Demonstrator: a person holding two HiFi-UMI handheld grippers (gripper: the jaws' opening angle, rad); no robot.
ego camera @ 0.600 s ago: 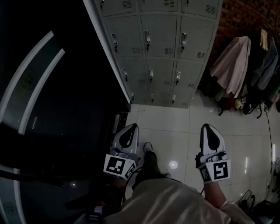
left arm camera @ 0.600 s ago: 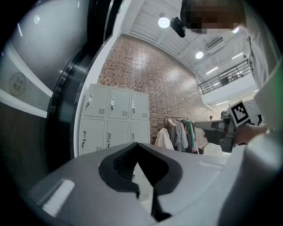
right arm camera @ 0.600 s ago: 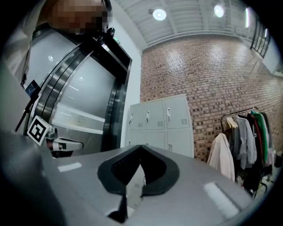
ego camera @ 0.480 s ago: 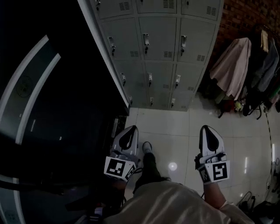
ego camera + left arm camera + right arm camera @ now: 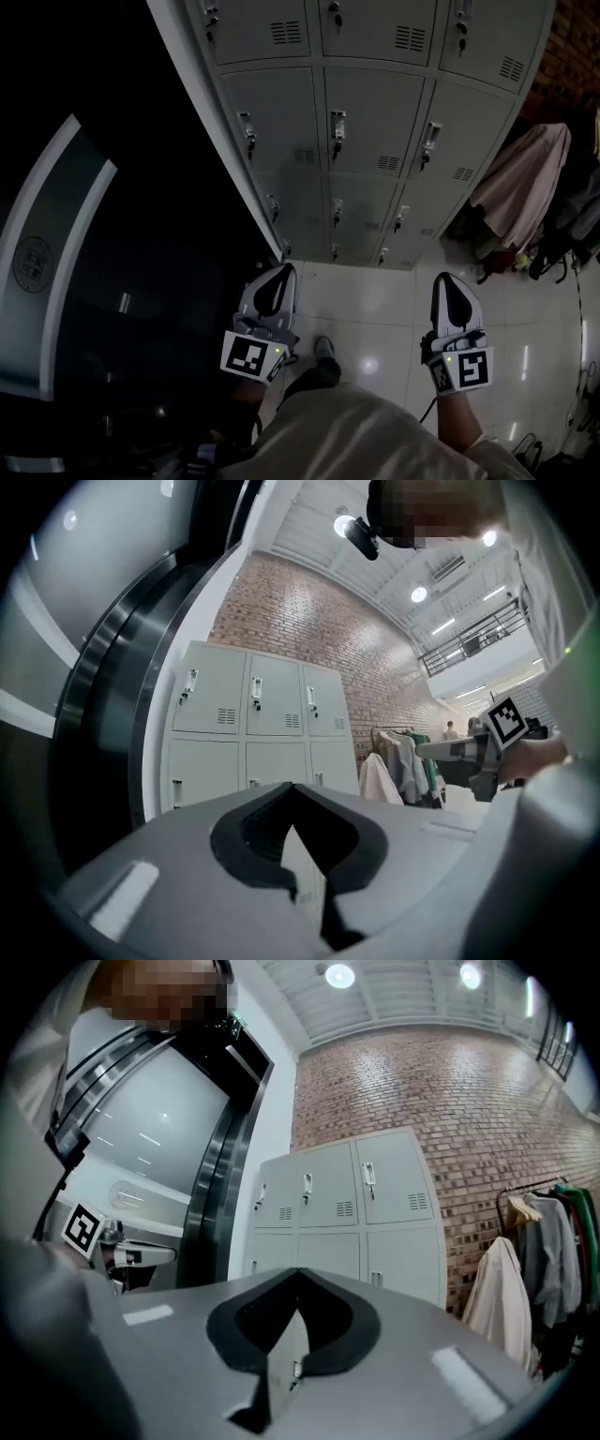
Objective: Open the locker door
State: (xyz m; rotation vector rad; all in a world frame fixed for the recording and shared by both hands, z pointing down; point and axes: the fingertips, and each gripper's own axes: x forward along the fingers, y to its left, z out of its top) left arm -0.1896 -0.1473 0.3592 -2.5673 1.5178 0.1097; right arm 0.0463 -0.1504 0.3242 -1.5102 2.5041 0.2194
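Locker door: each door in view on the grey locker bank sits shut and flush with its frame. The bank stands at the far side of the scene, against the brick wall.
Latches: one small handle sits near the left edge of each door, with a vent slot at the lower right corner.
Left gripper: jaws clenched tip to tip with nothing between them. It is held near the person, over the floor, well apart from the lockers, and points toward the bank.
Right gripper: jaws clenched and empty. It is held to the right of the left gripper, also well apart from the lockers.
Floor: pale glossy tiles between the grippers and the bank.
Left side: a dark curved panel with pale bands runs up to the left edge of the bank.
Right side: garments hang just beside the right end of the bank, in front of the brick wall.
Near edge: the person's pale sleeve.
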